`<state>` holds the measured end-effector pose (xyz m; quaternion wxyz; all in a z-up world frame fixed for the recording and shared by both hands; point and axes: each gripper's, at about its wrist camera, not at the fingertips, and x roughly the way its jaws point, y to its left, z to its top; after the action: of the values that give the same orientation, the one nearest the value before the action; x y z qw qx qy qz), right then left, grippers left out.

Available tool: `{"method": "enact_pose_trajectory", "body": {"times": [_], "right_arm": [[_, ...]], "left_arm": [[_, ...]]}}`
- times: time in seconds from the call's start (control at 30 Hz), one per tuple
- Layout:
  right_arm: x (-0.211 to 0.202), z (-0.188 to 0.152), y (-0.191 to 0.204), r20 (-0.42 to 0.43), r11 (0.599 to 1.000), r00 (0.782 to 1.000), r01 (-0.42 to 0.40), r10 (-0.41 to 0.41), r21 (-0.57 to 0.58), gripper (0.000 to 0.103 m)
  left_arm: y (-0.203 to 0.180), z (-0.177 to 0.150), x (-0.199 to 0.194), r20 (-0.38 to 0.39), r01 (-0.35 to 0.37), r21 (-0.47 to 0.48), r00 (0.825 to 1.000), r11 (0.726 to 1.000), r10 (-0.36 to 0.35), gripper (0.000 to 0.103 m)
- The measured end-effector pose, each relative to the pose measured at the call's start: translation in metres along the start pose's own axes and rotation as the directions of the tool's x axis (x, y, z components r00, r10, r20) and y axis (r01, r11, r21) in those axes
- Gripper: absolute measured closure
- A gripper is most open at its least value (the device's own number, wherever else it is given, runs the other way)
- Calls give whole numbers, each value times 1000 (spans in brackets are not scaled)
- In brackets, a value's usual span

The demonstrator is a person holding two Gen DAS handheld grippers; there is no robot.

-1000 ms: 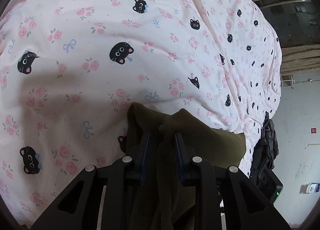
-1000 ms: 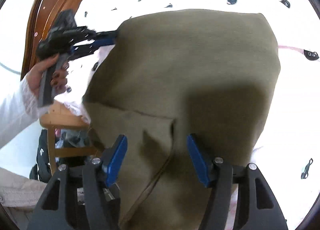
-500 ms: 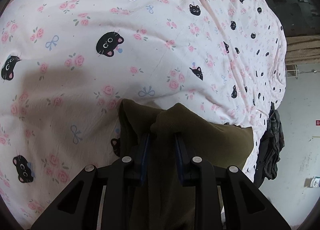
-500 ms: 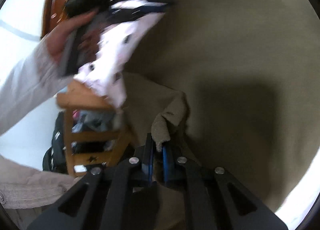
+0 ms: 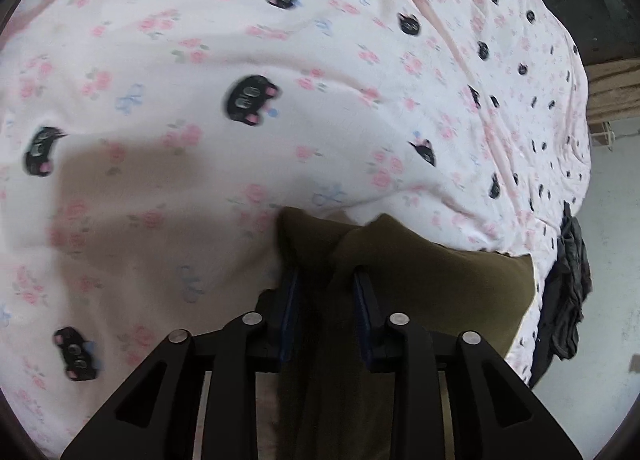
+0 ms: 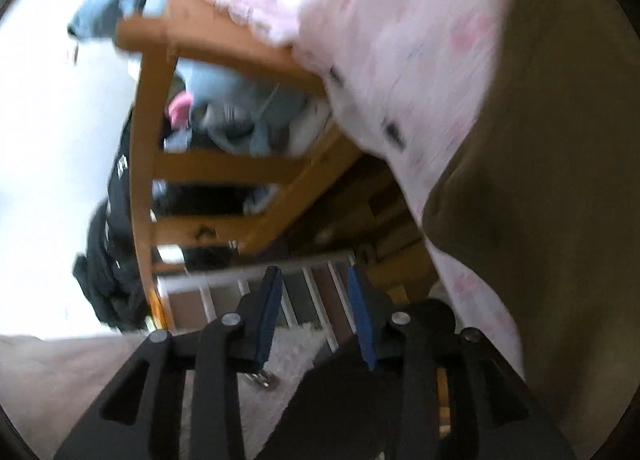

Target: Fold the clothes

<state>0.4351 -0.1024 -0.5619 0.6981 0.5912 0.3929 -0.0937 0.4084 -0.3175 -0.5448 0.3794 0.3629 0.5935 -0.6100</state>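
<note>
While clamped on a bunched fold of olive garment (image 5: 420,280) near the bed (image 5: 280,80) edge, left tool (image 5: 326,292) mid-fold. Right tool (image 6: 314,300) parted, empty, off the bed's side. Next, probably: regrip a free edge.

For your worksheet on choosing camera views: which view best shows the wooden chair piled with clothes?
The right wrist view: the wooden chair, though blurred, fills its left half, with its frame and blue clothes visible. The left wrist view shows none of it.
</note>
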Motion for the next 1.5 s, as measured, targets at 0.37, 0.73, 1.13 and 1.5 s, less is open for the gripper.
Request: {"method": "enact_pose_trajectory", "body": {"times": [0.37,0.73,1.13,1.5], "right_arm": [[-183,-12,-75,330,964,906,238,-263,116,53],[-263,52,-219,332,921,874,266,-355,283,64],[-292,-17,-183,453,920,828,179,-332,348,33],[-256,-97,-231,362,837,872,93,-330,539,30]], "left_arm": [[-45,-51,-17,88,83,100,992,992,-92,75],[-34,-86,41,53,1,133,999,991,-8,100],[4,-119,-45,70,14,139,997,990,-24,41],[42,-127,-10,-122,93,2,988,996,-92,34]]}}
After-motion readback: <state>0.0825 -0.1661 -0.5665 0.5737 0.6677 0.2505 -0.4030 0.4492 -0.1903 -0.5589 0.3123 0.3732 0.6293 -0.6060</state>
